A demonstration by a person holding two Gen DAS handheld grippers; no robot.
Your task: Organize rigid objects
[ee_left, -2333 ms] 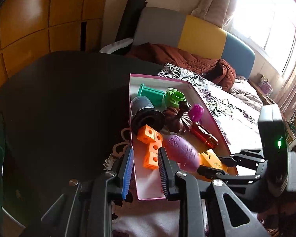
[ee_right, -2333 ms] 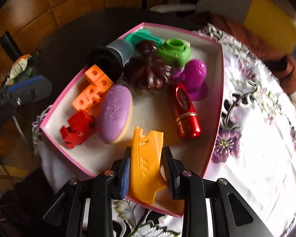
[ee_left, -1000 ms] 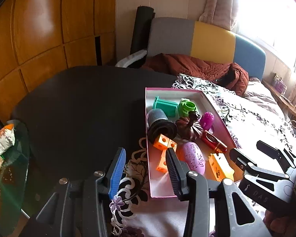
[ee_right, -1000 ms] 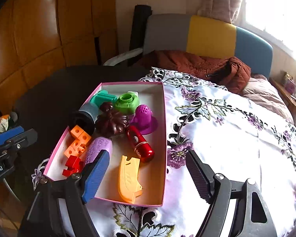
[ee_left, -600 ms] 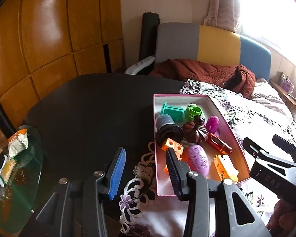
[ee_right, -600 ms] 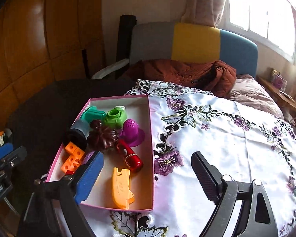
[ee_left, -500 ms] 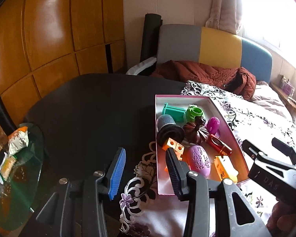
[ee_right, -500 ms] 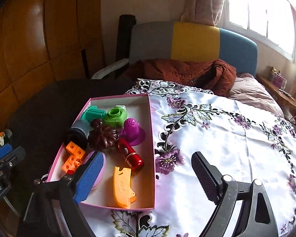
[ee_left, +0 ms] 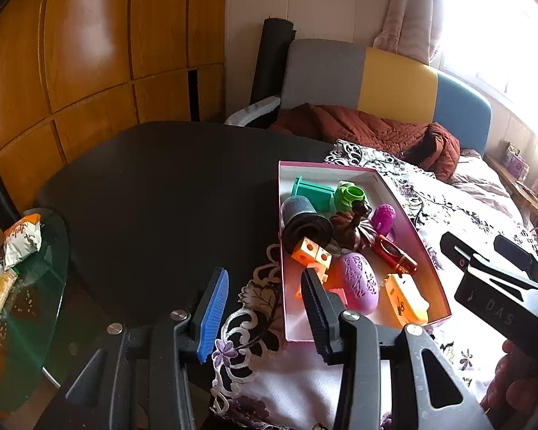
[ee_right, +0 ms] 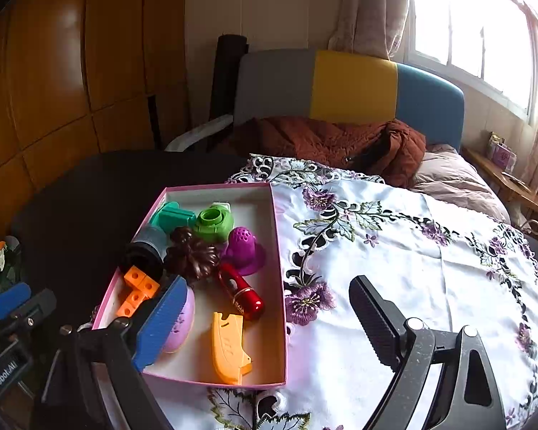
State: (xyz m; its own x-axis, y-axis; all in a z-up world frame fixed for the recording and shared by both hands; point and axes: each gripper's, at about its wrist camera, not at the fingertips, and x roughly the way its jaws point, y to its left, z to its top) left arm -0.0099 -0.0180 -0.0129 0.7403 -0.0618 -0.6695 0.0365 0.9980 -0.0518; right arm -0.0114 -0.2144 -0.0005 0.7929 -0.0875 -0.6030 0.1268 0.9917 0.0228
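Note:
A pink-rimmed box point(ee_right: 279, 286) on the cloth holds several toys: a teal block point(ee_right: 172, 216), a green ring piece point(ee_right: 213, 224), a purple dome point(ee_right: 242, 245), a brown flower point(ee_right: 192, 256), a dark cylinder point(ee_right: 145, 251), orange cubes point(ee_right: 138, 288), a red tube point(ee_right: 240, 295), a purple oval point(ee_right: 181, 317) and an orange-yellow flat piece point(ee_right: 227, 347). My right gripper point(ee_right: 267, 322) hangs above the box's near end, jaws wide open and empty. My left gripper point(ee_left: 263, 308) hovers at the box's point(ee_left: 322, 170) near left corner, open with nothing between its pads.
The box sits where a white embroidered cloth point(ee_right: 394, 261) meets the bare black table point(ee_left: 168, 186). A glass side table point(ee_left: 28, 286) with snack packets stands at the left. Behind are a sofa point(ee_right: 351, 82) with a brown coat point(ee_right: 326, 139) and wood panelling.
The right gripper let go of the orange-yellow piece, which now lies in the box, and its jaws spread wide. Both grippers drew back and up from the box.

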